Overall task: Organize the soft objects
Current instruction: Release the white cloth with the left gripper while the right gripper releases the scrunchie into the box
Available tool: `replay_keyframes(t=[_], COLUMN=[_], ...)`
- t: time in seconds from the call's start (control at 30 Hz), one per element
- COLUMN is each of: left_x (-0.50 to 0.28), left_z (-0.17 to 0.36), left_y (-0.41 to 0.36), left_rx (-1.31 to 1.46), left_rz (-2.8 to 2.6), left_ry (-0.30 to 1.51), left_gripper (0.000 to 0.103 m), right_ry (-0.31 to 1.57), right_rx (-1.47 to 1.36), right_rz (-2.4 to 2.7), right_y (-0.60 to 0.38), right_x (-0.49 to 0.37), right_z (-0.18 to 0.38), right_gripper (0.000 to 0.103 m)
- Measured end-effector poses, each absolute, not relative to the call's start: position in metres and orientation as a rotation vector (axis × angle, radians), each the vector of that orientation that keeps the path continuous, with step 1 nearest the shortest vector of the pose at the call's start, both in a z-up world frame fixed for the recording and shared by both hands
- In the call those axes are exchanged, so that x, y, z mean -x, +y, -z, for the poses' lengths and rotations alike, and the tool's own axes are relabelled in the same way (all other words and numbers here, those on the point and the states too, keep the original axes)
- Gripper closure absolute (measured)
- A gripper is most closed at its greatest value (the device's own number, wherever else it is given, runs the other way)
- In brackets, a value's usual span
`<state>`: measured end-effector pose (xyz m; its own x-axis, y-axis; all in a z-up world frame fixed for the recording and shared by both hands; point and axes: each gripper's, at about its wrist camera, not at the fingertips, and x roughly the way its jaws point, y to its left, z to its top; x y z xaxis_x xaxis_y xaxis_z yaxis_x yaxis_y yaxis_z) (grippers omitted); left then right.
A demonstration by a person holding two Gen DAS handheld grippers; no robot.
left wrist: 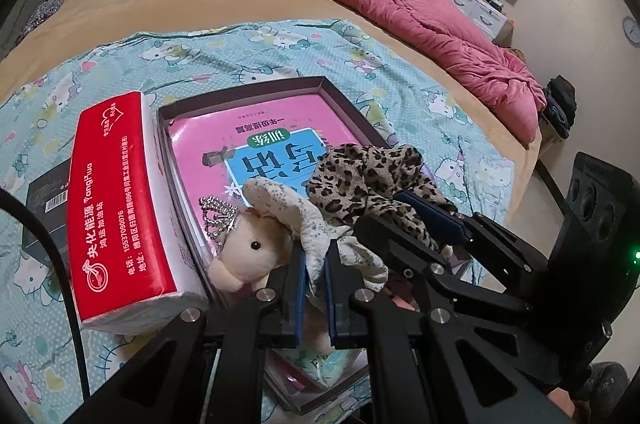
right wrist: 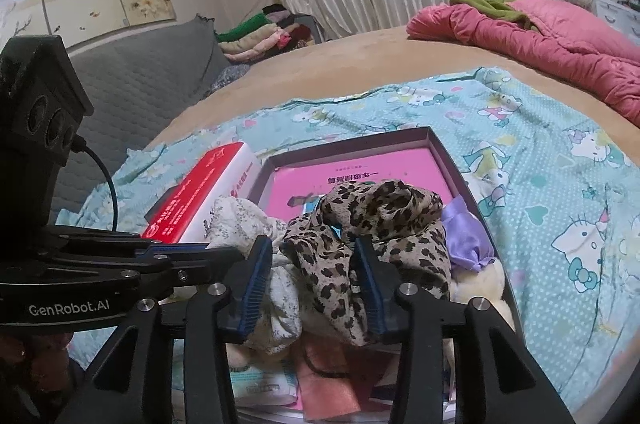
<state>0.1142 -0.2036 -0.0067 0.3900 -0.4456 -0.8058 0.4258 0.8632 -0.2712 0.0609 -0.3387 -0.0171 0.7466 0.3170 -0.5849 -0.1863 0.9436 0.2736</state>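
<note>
Sorting looked partly done: the crumpled leopard-print fabric (right wrist: 372, 224) and the cream plush toy with pale speckled cloth (left wrist: 256, 244) already lay in the shallow dark cardboard box (left wrist: 320, 82) on the bed. The left tool (left wrist: 314, 284) pinched the speckled cloth; the right tool (right wrist: 314, 288) stood apart around the leopard fabric, seemingly released. A red-and-white tissue pack (left wrist: 120, 208) crowded the box's edge.

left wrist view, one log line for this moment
left gripper: shut on plush | right gripper: open around leopard cloth | both over box
</note>
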Motion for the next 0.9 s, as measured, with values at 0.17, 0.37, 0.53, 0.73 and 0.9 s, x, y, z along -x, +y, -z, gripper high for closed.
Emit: replay_keyframes(t=[0.17, 0.37, 0.53, 0.73, 0.9], left_x=[-0.114, -0.114, -0.113, -0.111, -0.111], left_z=[0.006, 0.006, 0.005, 0.003, 0.003], left_y=[-0.202, -0.202, -0.201, -0.204, -0.205], left_rx=[0.028, 0.025, 0.029, 0.028, 0.026], left_rz=[0.552, 0.551, 0.553, 0.565, 0.572], left_ry=[1.034, 1.039, 1.041, 1.035, 1.037], left_gripper=[0.095, 0.095, 0.093, 0.080, 0.073], right_ry=[0.646, 0.627, 0.606, 0.596, 0.581], right_rx=[-0.204, -0.207, -0.223, -0.227, -0.238], right_rz=[-0.277, -0.265, -0.250, -0.224, -0.197], right_y=[-0.341, -0.346, -0.352, -0.357, -0.363], right_x=[-0.057, -0.055, -0.051, -0.050, -0.048], right_z=[0.012, 0.009, 0.006, 0.004, 0.001], right_gripper=[0.051, 0.047, 0.045, 0.045, 0.038])
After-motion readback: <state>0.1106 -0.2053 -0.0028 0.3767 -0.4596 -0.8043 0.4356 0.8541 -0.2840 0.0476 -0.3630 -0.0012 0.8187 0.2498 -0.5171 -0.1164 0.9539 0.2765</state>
